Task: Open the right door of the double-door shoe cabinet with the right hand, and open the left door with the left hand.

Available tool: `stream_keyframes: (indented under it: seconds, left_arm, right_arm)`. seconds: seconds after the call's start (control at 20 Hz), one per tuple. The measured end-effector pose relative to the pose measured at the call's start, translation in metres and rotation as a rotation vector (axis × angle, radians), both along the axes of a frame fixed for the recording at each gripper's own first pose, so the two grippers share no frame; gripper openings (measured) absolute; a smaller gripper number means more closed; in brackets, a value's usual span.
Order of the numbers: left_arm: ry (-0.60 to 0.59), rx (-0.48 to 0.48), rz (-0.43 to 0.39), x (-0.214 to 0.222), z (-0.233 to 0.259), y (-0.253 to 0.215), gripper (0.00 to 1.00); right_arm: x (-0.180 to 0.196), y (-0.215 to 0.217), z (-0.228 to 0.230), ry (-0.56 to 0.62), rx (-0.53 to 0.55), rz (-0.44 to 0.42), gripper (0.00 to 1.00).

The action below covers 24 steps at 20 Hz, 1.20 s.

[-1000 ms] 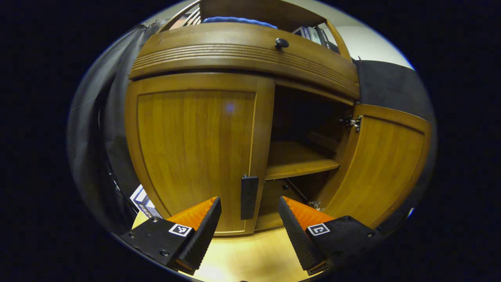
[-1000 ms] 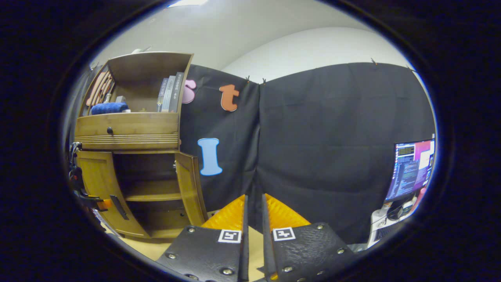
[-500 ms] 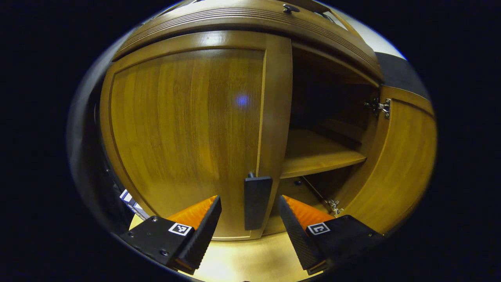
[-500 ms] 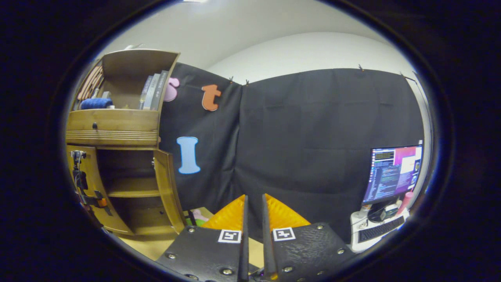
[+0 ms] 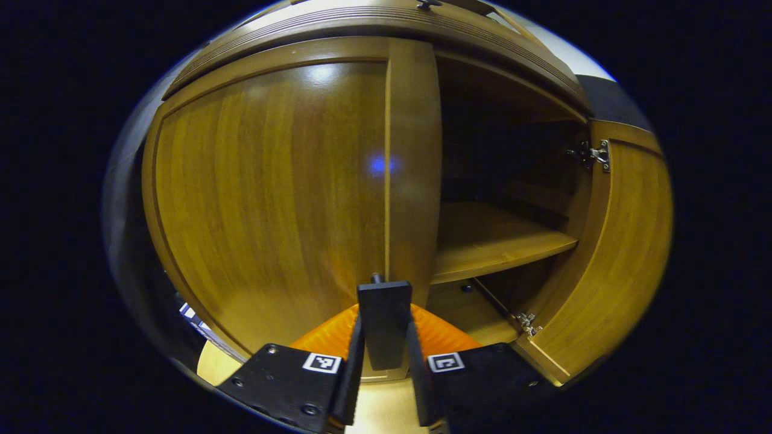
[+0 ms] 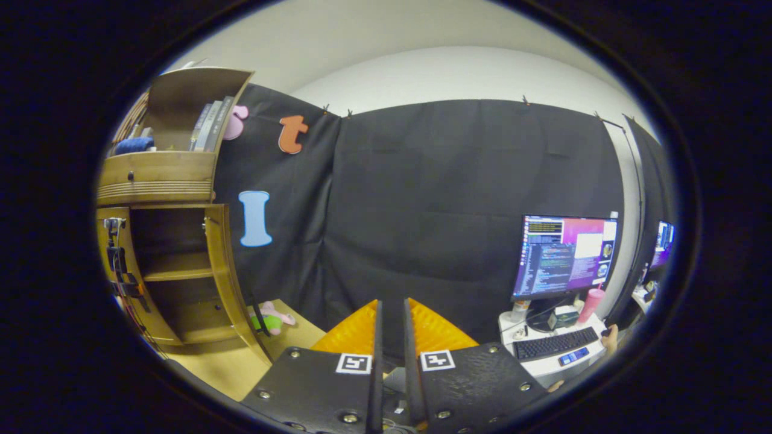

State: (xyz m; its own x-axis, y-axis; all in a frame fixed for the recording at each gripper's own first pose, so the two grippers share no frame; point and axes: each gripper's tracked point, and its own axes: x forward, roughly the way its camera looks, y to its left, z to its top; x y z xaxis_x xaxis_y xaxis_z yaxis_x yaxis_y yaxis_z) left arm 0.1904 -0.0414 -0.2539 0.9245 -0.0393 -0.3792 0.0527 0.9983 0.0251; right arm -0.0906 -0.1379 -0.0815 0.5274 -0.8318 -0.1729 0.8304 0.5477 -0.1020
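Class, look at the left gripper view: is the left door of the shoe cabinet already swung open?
No: the left door sits flush in the cabinet, with the left gripper closed on its handle.

Left gripper (image 5: 384, 349) jaws seemingly clamp the left door (image 5: 271, 199) handle (image 5: 384, 322).

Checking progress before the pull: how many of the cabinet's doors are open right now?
1. The right door is swung wide, showing the shelf. The left door is shut, with the left gripper clamped on its handle.
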Motion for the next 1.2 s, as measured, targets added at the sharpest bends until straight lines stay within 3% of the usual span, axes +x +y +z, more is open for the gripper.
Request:
stream_keyframes:
  seconds: [0.2,0.4,0.7,1.2]
  left_arm:
    - [-0.003,0.002,0.004,0.002,-0.001,-0.001,0.38]
    - [-0.002,-0.005,0.005,0.001,-0.001,0.0,0.29]
    - [-0.023,-0.007,-0.003,-0.012,0.002,0.0,0.29]
    - [-0.035,-0.019,0.023,-0.047,0.008,0.007,0.29]
  right_arm:
    - [-0.011,0.002,-0.002,-0.014,0.023,-0.017,0.15]
    - [-0.012,0.005,-0.009,-0.011,0.058,0.002,0.15]
    - [-0.014,0.006,-0.01,0.026,0.063,0.037,0.15]
    - [0.011,0.008,-0.005,0.025,0.077,0.158,0.15]
